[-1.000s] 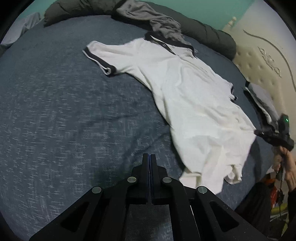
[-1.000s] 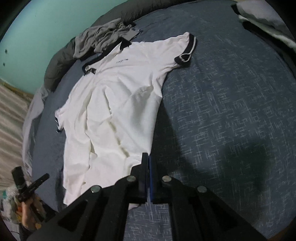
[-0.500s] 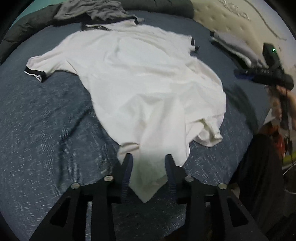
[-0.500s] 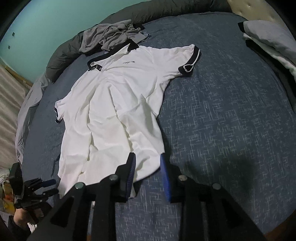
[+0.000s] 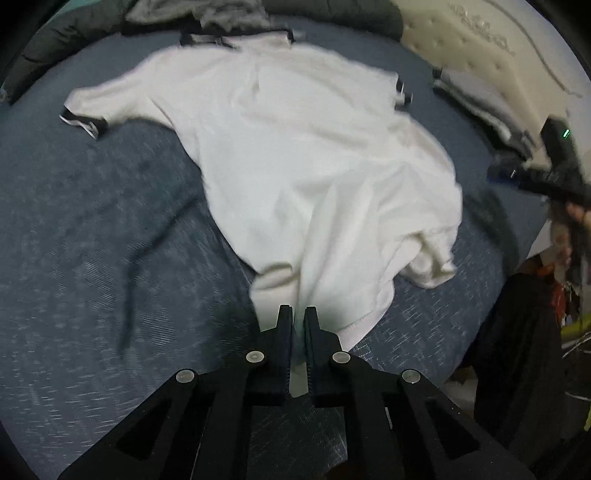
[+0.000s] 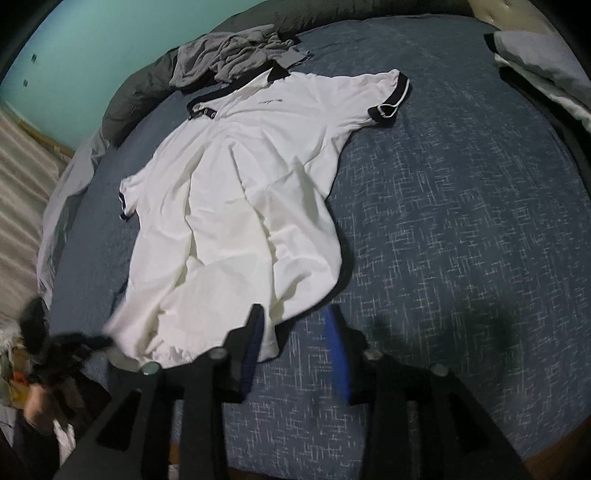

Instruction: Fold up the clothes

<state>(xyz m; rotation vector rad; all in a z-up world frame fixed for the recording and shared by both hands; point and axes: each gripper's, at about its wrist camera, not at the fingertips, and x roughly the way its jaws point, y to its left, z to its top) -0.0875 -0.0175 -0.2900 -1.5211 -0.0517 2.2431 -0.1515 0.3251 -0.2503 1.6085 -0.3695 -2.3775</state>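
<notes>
Left wrist view: white polo shirt (image 5: 295,155) spread flat on blue bed cover (image 5: 92,229), collar toward far edge of bed, hem toward near edge. Dark trim on collar and sleeve ends. Left gripper (image 5: 297,325) low over near edge of bed, fingers nearly together w/ a bit of white hem cloth between them; looks pinched, picture blurry. Hem corner beside it bunched up and wrinkled. One sleeve (image 5: 83,114) lying out toward left edge of bed. Grey clothes (image 5: 207,14) piled at far edge, touching the collar. Dark rolled blanket (image 5: 66,40) along far edge. Folded grey stack (image 5: 480,107) near right edge, by cream padded headboard (image 5: 472,48). Right gripper (image 5: 532,177) seen small at far right, off the bed edge, blurry.

Right wrist view: right gripper (image 6: 295,321) w/ fingers wide apart, nothing between them, hanging just over near hem corner of shirt (image 6: 236,206). Left finger (image 6: 255,332) over white cloth, other finger over bare cover (image 6: 461,221). Can't tell if touching the cloth. Sleeve w/ dark band (image 6: 388,99) pointing to right side of bed. Grey clothes (image 6: 229,59) at far edge by collar. Left gripper (image 6: 92,339) blurry at near left corner of bed, at the other hem corner. Green wall (image 6: 110,40) behind bed.
</notes>
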